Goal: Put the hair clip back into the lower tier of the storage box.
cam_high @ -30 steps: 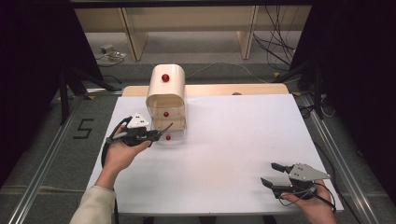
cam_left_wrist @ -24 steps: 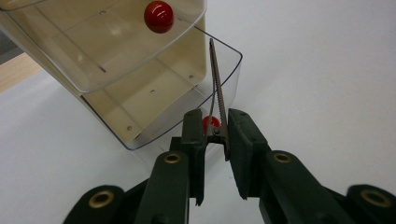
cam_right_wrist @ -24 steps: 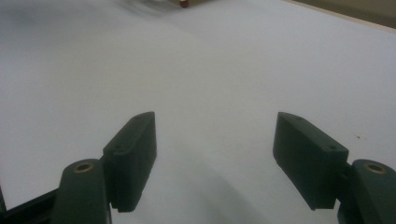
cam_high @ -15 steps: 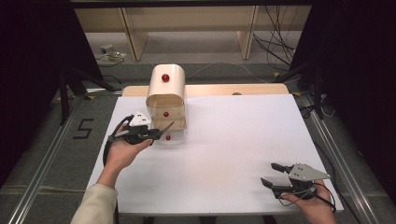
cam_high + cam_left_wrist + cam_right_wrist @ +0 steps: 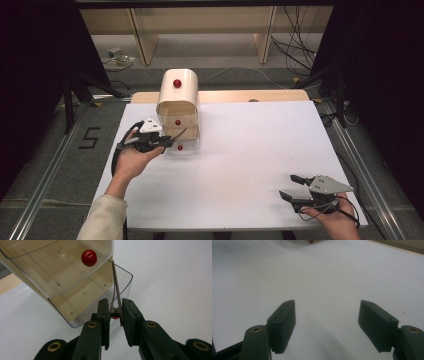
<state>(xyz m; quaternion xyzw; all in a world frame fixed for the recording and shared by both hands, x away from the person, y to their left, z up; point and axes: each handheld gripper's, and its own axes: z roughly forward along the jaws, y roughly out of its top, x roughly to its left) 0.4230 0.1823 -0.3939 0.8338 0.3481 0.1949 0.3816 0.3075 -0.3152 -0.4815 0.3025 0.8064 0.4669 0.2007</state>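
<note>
Left tool: my left tool [image 5: 172,141] sits at about 9 o'clock on the desk [image 5: 250,165], against the front of the drawer box [image 5: 178,107]. In the left gripper view [image 5: 115,315] its jaws are drawn in close around the small red knob [image 5: 115,317] of the bottom drawer [image 5: 95,302].
Grip: the jaws are as far in as they go on that knob, a thin toothed metal strip [image 5: 115,287] standing up between the pads.
Bottom drawer: clear plastic, pulled partly out of the box toward me, its rounded front corner at the 1 o'clock side of my jaws in the left gripper view.
Drawer above: also clear, pushed further in, with its own red knob [image 5: 89,257] at 11 o'clock in the left gripper view.
Drawer box: light wood with a rounded top, standing at 11 o'clock on the desk, near the far edge; a further red knob [image 5: 177,83] shows on its top part.
Right tool: my right tool [image 5: 295,187] rests at 5 o'clock on the desk, well apart from the box.
Right tool state: jaws spread wide, nothing between them; in the right gripper view [image 5: 327,325] bare white surface lies between the pads.
Desk: white sheet over a wooden board [image 5: 260,95].
</note>
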